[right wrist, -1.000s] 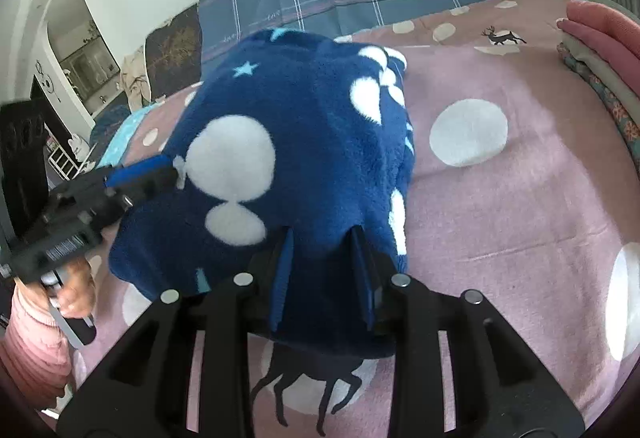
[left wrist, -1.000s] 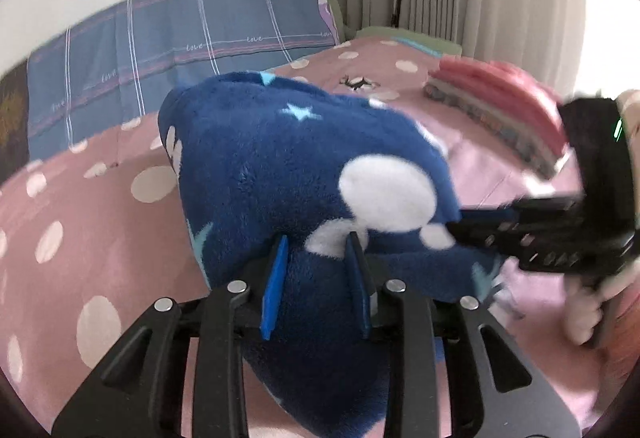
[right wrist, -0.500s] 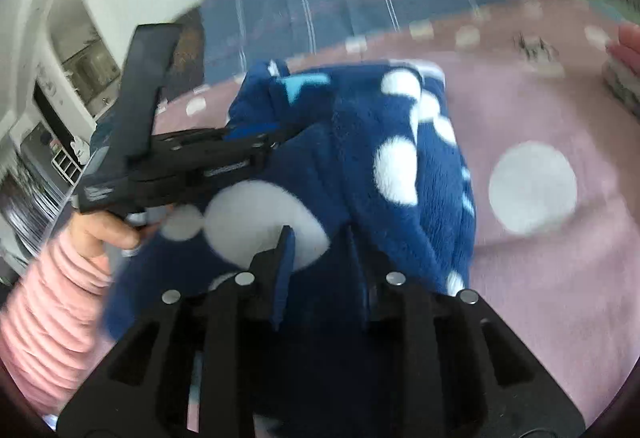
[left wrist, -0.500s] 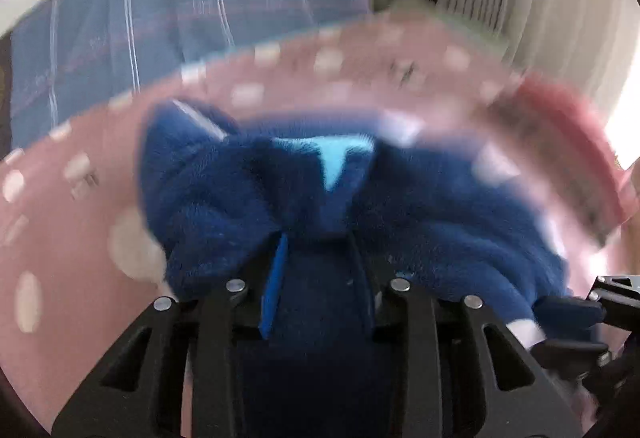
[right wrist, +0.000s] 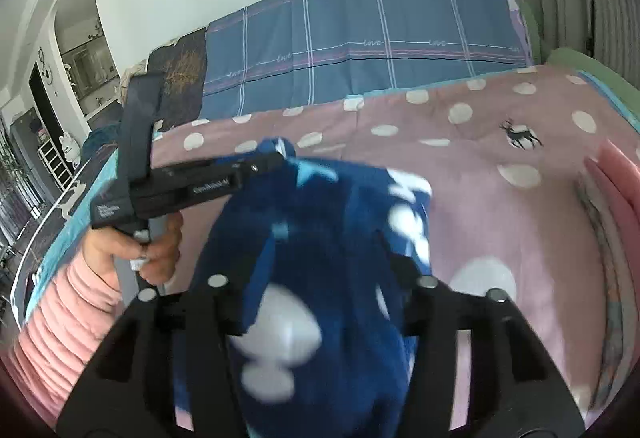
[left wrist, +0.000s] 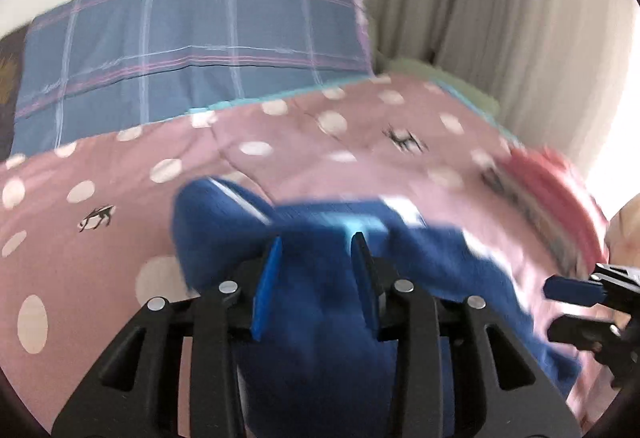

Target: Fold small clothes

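A dark blue fleece garment (left wrist: 320, 322) with white dots hangs bunched above the pink dotted bedspread (left wrist: 100, 238). My left gripper (left wrist: 316, 258) is shut on one upper edge of it, blue pads pressed into the fleece. From the right wrist view the left gripper (right wrist: 276, 160) pinches the garment's top corner, held by a hand (right wrist: 156, 250) in a pink sleeve. The garment (right wrist: 320, 278) drapes over my right gripper (right wrist: 328, 238), whose jaws stand wide apart, fingertips mostly hidden under fleece. The right gripper (left wrist: 560, 310) also shows at the left view's right edge, fingers parted.
A stack of folded pink and patterned clothes (left wrist: 556, 198) lies on the bed's right side, seen too as folded clothes (right wrist: 616, 206). A blue plaid pillow (left wrist: 192, 50) lines the wall behind. Curtains (left wrist: 500, 18) hang at the right. Bedroom furniture (right wrist: 52, 158) stands beyond the left edge.
Both grippers swung the garment up and forward over the bed. The right gripper's jaws have spread wider. The left gripper keeps its hold on the fleece.
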Demonstrator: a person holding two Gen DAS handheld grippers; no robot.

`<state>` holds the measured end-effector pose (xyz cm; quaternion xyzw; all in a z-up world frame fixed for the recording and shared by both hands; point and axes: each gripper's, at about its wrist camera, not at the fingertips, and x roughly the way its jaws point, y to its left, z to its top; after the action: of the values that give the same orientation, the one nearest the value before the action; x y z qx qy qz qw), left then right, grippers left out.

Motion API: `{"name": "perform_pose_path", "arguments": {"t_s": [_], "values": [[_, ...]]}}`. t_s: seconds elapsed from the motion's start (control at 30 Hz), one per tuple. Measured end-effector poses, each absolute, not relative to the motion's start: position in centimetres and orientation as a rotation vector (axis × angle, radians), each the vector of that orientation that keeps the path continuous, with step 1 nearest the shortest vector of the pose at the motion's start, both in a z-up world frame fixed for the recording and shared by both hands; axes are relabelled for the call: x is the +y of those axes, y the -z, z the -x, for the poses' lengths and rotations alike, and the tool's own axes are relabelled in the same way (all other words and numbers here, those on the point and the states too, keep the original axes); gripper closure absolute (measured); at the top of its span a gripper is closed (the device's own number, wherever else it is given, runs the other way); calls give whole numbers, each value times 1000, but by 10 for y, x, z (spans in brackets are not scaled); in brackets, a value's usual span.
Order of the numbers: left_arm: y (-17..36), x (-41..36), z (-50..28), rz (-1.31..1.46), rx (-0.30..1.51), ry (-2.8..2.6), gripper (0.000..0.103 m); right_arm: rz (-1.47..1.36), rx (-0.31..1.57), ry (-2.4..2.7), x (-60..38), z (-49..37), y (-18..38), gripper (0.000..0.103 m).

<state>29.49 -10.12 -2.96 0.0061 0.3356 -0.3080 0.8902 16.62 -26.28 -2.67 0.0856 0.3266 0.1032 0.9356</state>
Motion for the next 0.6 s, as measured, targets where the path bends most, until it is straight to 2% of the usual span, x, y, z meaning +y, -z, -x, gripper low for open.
{"name": "perform_pose_path", "arguments": {"t_s": [0.03, 0.1, 0.17, 0.3, 0.5, 0.6], "values": [[33, -98, -309, 19, 724, 639, 66, -179, 690, -216, -262, -179, 32, 52], [49, -104, -327, -3, 767, 621, 66, -159, 863, -170, -257, -220, 82, 53], [85, -118, -343, -138, 794, 541, 63, -184, 861, -176, -264, -234, 120, 53], [95, -131, -339, -213, 733, 502, 63, -236, 848, -200, -272, -228, 115, 53], [85, -125, -332, -241, 703, 508, 63, -150, 812, -186, -264, -221, 102, 53], [60, -118, -315, -234, 681, 535, 53, -192, 792, -178, -270, -205, 80, 55]]}}
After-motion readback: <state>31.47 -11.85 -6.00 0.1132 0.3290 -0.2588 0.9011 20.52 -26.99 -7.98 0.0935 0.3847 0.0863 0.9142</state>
